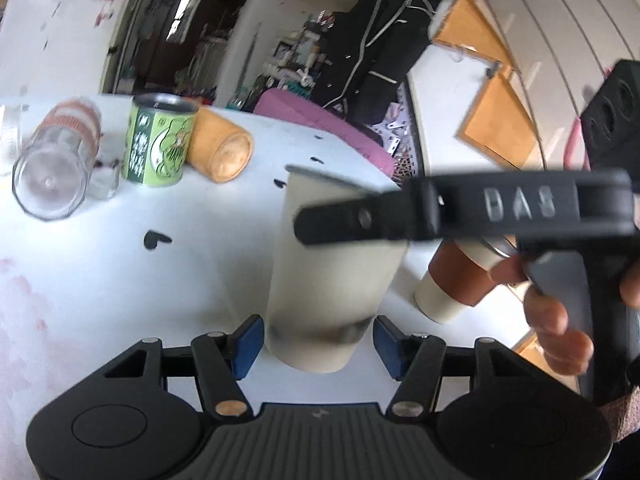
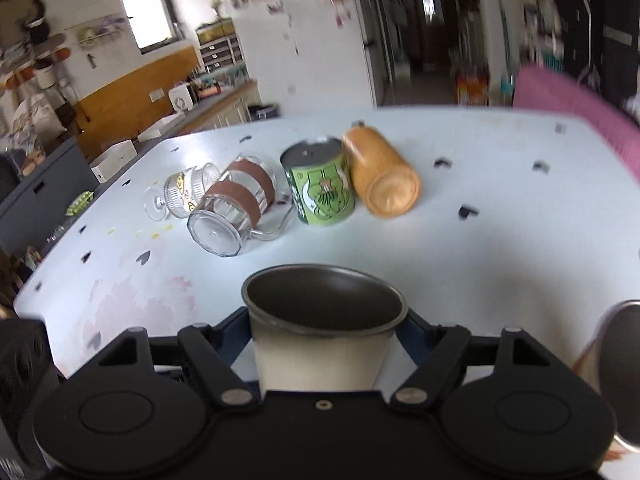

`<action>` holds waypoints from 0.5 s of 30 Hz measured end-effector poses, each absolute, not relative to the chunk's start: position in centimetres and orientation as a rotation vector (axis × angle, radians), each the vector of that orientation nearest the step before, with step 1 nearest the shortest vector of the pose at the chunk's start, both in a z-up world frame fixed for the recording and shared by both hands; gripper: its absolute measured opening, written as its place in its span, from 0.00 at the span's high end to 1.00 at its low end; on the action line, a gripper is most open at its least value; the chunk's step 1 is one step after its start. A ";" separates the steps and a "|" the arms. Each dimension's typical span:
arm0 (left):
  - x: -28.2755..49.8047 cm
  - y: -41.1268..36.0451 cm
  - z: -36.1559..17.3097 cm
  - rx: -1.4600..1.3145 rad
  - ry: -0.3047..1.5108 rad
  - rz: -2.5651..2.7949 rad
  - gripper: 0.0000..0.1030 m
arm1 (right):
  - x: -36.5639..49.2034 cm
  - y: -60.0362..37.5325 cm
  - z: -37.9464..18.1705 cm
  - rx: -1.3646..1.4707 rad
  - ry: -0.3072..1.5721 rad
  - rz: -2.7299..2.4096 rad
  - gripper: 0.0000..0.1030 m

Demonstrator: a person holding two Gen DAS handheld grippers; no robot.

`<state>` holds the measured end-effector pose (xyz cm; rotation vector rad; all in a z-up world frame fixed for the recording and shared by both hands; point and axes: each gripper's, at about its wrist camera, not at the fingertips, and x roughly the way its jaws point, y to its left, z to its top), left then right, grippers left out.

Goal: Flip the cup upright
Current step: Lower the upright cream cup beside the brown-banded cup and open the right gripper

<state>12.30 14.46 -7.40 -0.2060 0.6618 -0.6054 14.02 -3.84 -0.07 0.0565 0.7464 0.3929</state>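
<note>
My right gripper (image 2: 322,354) clamps the cup (image 2: 320,336) mid-wall, apparently; left gripper (image 1: 318,338) open. Light, rigid, slick.

White cup (image 1: 336,272) upright between parted left jaws.

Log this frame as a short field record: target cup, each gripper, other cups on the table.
target cup: white cup, upright, open mouth up, standing on the table
right gripper: fingers at both sides of the white cup near its rim, appears shut on it
left gripper: open, blue pads either side of the cup base, gaps visible
lying on their sides: glass mug with brown bands, wooden cup, brown-sleeved paper cup
upright: green can
</note>
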 end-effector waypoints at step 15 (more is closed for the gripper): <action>12.4 10.7 -9.2 -0.041 0.622 -0.692 0.59 | 8.6 -4.5 -2.1 -0.071 0.576 0.303 0.26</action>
